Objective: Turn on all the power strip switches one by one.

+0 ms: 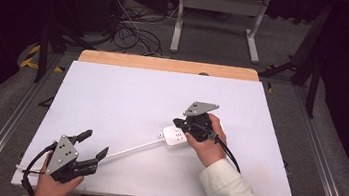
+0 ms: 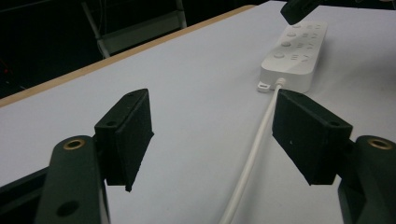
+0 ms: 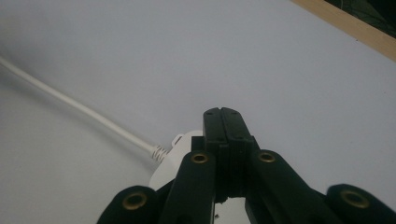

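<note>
A white power strip (image 1: 176, 137) lies right of the table's middle, and its white cord (image 1: 128, 149) runs toward the front left corner. My right gripper (image 1: 178, 122) hovers just over the strip's cord end, jaws shut flat together with nothing between them; in the right gripper view its fingertips (image 3: 223, 116) stand above the strip (image 3: 170, 163) near the cord's collar (image 3: 158, 152). My left gripper (image 1: 94, 143) rests at the front left, open and empty. In the left gripper view the cord (image 2: 254, 154) passes between its pads (image 2: 312, 135), apart from both, toward the strip (image 2: 294, 53).
The white tabletop (image 1: 127, 97) has a wooden strip along its far edge (image 1: 166, 65). Beyond it stand a white table frame (image 1: 217, 17) and tangled cables (image 1: 130, 32) on the floor. Metal rails (image 1: 321, 161) run along both sides.
</note>
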The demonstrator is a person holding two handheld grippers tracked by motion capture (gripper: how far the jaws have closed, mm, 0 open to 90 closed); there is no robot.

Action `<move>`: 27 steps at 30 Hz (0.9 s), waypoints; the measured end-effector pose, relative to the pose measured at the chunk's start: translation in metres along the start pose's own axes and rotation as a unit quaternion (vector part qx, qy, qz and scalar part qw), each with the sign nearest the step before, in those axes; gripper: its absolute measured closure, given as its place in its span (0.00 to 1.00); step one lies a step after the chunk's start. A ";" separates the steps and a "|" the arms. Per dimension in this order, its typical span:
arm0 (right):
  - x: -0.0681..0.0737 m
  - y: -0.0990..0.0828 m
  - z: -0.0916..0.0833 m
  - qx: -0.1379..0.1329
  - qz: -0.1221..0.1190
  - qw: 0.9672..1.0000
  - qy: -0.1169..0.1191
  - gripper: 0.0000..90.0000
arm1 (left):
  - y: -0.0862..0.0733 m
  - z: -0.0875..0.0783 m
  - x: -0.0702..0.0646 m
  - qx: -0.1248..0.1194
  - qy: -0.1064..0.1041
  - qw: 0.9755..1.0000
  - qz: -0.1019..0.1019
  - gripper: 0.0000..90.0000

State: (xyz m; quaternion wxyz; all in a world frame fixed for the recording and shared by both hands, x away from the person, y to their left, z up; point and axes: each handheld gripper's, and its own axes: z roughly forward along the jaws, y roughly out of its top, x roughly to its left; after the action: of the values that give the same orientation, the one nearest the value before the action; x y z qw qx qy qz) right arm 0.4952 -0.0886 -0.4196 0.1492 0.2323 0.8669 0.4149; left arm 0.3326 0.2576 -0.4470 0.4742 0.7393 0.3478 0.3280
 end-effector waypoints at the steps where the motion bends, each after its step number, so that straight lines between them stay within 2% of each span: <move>1: 0.000 0.000 -0.001 -0.002 0.000 1.000 0.000 1.00 | 0.000 0.000 0.000 0.000 0.000 1.000 0.000 0.32; 9: 0.000 0.002 -0.008 -0.010 -0.003 1.000 0.008 1.00 | 0.000 0.000 0.001 0.001 0.002 1.000 0.002 0.32; 11: -0.001 0.002 -0.014 -0.019 0.001 1.000 0.008 0.89 | 0.000 0.000 0.001 0.001 0.002 1.000 0.001 0.32; 16: 0.001 0.002 -0.031 -0.040 -0.005 0.999 0.001 0.75 | 0.000 0.000 0.000 0.000 0.002 1.000 -0.003 0.32; 21: 0.004 0.000 -0.048 -0.056 -0.018 0.998 -0.008 0.56 | 0.000 0.000 0.000 0.000 0.002 1.000 -0.002 0.32; 27: 0.006 -0.008 -0.066 -0.076 -0.021 0.997 -0.006 0.39 | 0.000 0.000 0.000 0.000 0.001 1.000 -0.002 0.32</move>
State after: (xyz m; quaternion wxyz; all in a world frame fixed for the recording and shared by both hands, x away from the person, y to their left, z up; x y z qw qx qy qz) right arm 0.4579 -0.1322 -0.3860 0.1804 0.2047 0.8365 0.4753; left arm 0.3323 0.2573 -0.4468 0.4746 0.7379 0.3502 0.3280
